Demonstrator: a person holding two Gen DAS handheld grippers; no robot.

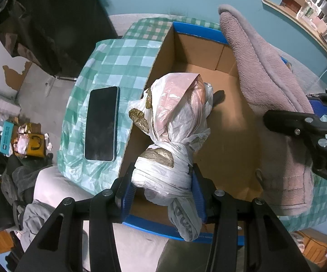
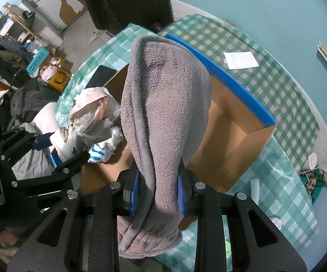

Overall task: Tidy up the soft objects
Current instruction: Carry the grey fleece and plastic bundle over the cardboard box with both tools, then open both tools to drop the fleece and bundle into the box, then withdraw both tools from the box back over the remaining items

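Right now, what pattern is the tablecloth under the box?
Green-and-white checks on the tablecloth, clearest in the right wrist view.

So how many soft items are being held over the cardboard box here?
2. A knotted plastic bag bundle is clamped in the left gripper above the box's left side; a grey fleece towel hangs from the right gripper.

Left view: my left tongs (image 1: 162, 195) clamp a knotted plastic bundle (image 1: 170, 140) above the open cardboard box (image 1: 222, 136). Right tongs (image 1: 311, 122) grip a grey towel (image 1: 261, 86) over the box's right wall. Phone (image 1: 101, 123) lies on the checked table (image 1: 118, 59), beside the box.
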